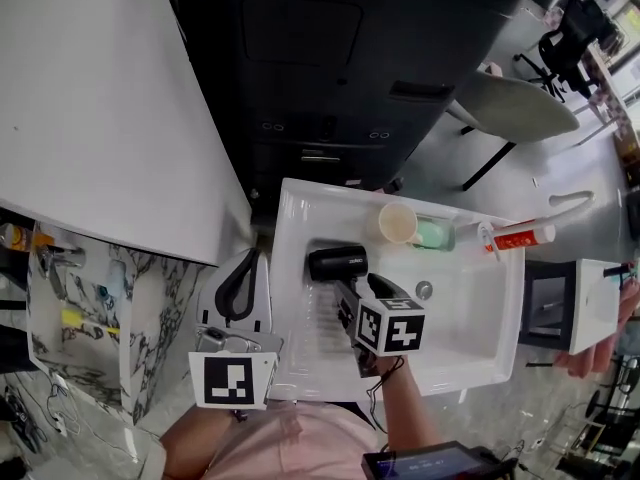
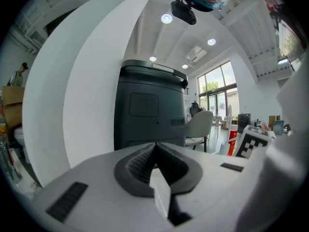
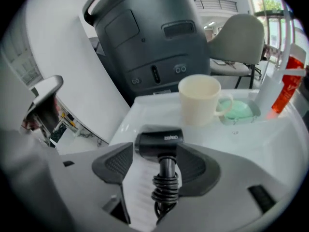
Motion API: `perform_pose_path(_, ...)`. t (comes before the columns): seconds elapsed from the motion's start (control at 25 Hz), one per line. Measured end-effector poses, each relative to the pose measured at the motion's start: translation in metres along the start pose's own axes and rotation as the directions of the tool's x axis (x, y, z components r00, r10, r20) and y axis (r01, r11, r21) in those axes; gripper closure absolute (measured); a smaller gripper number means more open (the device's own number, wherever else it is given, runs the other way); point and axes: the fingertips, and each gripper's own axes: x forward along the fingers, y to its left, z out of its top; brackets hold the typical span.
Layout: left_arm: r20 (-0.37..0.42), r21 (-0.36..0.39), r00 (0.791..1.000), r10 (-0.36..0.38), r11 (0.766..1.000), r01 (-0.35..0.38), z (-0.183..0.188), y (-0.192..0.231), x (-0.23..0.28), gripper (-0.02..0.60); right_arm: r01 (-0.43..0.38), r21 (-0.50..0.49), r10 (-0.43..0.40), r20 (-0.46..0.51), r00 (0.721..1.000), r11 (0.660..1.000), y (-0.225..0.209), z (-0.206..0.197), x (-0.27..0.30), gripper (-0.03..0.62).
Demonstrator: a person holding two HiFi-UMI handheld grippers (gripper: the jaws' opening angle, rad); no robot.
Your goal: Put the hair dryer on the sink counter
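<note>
Right tongs sit wide open either side of the black hair dryer, not squeezing it. It lies on the white sink tabletop, mug at its 2 o'clock. Left tongs clenched, empty.

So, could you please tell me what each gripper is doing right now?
Left gripper: closed, empty.
Right gripper: open, hair dryer between its fingers, not gripped.
</note>
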Motion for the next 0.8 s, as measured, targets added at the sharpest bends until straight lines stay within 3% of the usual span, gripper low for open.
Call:
perform_pose_path(0.12, 0.02, 0.007, 1.0, -0.014, 1.0, 0.013, 0.016, -0.006, -0.006, 0.572, -0.047, -0.016, 0.049, 0.144, 0.988, 0.999, 0.021, 0.03, -0.037, 0.304)
perform_pose_path(0.2, 0.053, 0.01, 0.998, -0.025, 1.0, 0.024, 0.033, -0.011, -0.01, 0.572, -0.063, -0.039, 0.071, 0.26, 0.963, 0.997, 0.036, 0.051, -0.065, 0.335)
perform_pose_path(0.28, 0.084, 0.014, 0.996, -0.04, 0.999, 0.039, 0.052, -0.018, -0.016, 0.572, -0.048, -0.079, 0.075, 0.39, 0.918, 0.996, 0.05, 0.07, -0.096, 0.408)
perform_pose_path(0.44, 0.146, 0.062, 0.986, -0.077, 0.996, 0.068, 0.089, -0.029, -0.033, 0.572, 0.051, -0.147, 0.047, 0.597, 0.801, 0.988, 0.071, 0.095, -0.152, 0.58)
perform_pose_path(0.64, 0.22, 0.114, 0.968, -0.123, 0.988, 0.1, 0.121, -0.041, -0.053, 0.572, 0.135, -0.216, 0.074, 0.745, 0.663, 0.967, 0.092, 0.107, -0.208, 0.594)
perform_pose_path(0.72, 0.234, 0.122, 0.963, -0.132, 0.987, 0.105, 0.127, -0.045, -0.059, 0.572, 0.168, -0.237, 0.081, 0.773, 0.629, 0.957, 0.098, 0.108, -0.224, 0.594)
perform_pose_path(0.8, 0.24, 0.129, 0.961, -0.138, 0.986, 0.109, 0.129, -0.048, -0.064, 0.572, 0.196, -0.236, 0.069, 0.786, 0.614, 0.952, 0.099, 0.107, -0.233, 0.594)
